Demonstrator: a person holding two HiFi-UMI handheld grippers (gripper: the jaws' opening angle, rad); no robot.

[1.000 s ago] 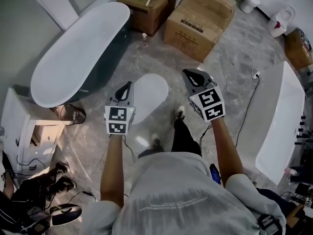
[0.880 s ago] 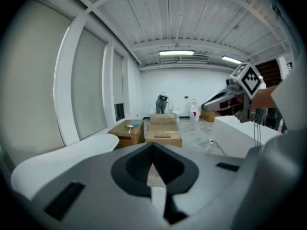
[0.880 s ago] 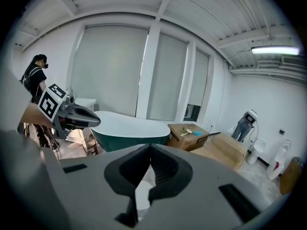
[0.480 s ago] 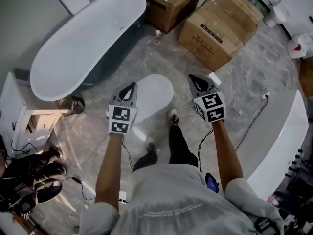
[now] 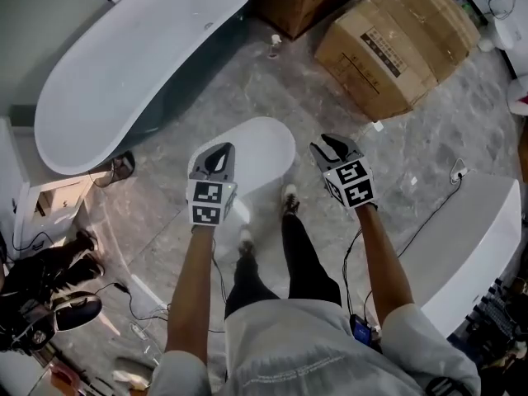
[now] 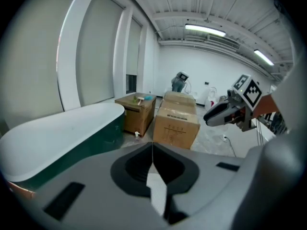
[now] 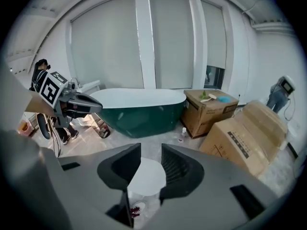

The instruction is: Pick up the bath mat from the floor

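Mat (image 5: 257, 143) has drawn nearer, head view shows; left gripper (image 5: 218, 153) jaws pressed together, right gripper (image 5: 332, 144) jaws opening, empty.

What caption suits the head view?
Person standing at the white bath mat, left gripper shut, right gripper empty with jaws opening, both above the floor.

The person wears a grey T-shirt (image 5: 313, 349), black trousers (image 5: 307, 258), pale shoes (image 5: 289, 198).

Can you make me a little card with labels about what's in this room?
Mat: white oval bath mat, flat on the grey floor
Tub: white-and-green bathtub, left of mat
Boxes: brown cardboard boxes, past the mat
Left tool: jaws together, empty, held in the air
Right tool: jaws opening, nothing between them, held in the air
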